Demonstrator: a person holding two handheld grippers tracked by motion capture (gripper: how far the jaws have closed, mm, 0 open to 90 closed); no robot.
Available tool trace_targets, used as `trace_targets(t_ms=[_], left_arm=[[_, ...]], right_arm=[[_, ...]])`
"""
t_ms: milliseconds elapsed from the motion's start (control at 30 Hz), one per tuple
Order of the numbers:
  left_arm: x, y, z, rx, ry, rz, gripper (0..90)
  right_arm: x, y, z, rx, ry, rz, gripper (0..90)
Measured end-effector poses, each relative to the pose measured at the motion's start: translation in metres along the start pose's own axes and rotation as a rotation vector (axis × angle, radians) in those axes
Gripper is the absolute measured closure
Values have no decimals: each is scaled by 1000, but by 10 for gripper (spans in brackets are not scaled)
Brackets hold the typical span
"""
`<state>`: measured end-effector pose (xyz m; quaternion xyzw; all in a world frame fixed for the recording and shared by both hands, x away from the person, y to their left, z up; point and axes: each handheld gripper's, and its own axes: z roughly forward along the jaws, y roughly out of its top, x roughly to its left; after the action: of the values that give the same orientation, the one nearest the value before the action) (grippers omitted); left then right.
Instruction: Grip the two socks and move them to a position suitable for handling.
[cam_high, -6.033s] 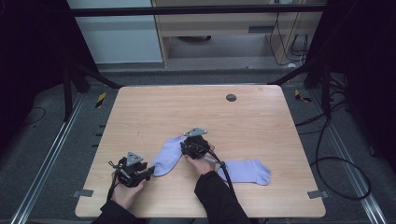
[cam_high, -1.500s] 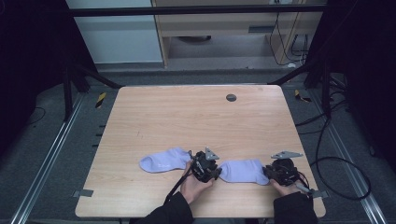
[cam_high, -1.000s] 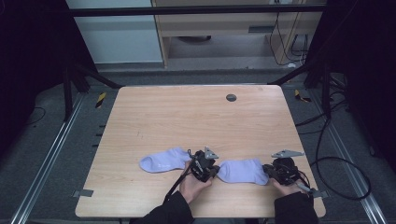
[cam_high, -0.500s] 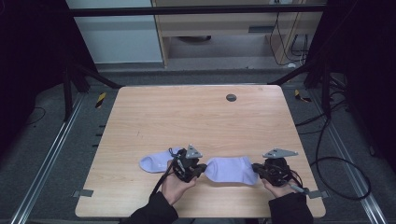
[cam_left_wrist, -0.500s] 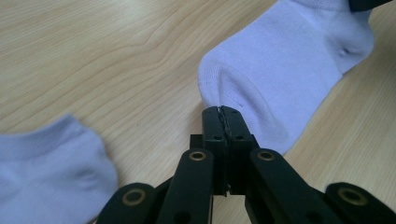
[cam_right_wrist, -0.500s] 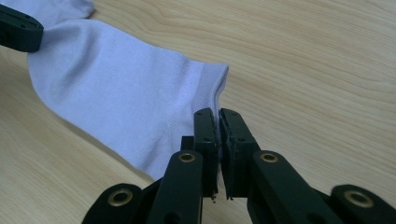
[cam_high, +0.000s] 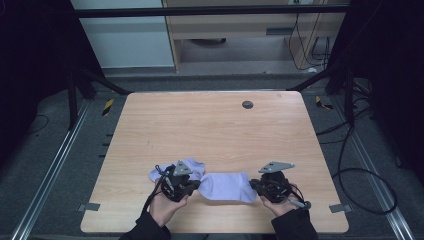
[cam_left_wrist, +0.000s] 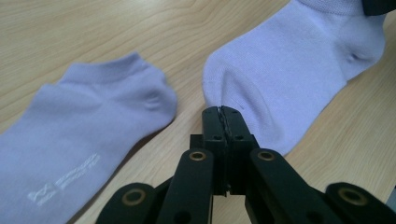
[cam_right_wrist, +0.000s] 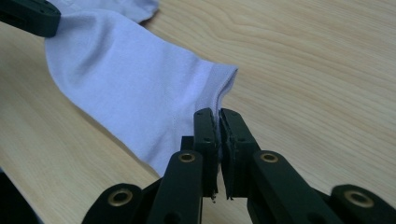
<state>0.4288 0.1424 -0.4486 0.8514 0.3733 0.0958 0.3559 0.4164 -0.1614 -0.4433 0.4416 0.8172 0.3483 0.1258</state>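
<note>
Holding one sock (cam_high: 227, 186) by both ends, we have it stretched between our two grippers so it hangs flat instead of bunching. Our left gripper (cam_left_wrist: 222, 114) has its fingers pressed together on the toe end, where the fabric puckers right at the tips. Our right gripper (cam_right_wrist: 218, 116) has its fingers pinched on the cuff edge, a thin fold of the hem caught between them. Gripping at the two far ends keeps the sock taut and lets us steer its whole length at once.

Just beside the left fingers, on their outer side, lies the second sock (cam_left_wrist: 88, 121), flat on the bench (cam_high: 210, 130) with its printed side up. In the high view the held sock's toe end overlaps that second sock (cam_high: 180, 167) slightly. We judge the aim is to lay the stretched sock over its mate, so we keep it spread and level, ready to line up toe with toe and cuff with cuff.
</note>
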Motion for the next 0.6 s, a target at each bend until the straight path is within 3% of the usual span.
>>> trace_targets(t_ms=[267,600], left_arm=[[10,-23,-10,27,16,-21,891],[15,-41,0,79,4,-44,889]], right_arm=[[19,3,15,26,33,-27,859],[25,-2,37,86,42,-28,858]])
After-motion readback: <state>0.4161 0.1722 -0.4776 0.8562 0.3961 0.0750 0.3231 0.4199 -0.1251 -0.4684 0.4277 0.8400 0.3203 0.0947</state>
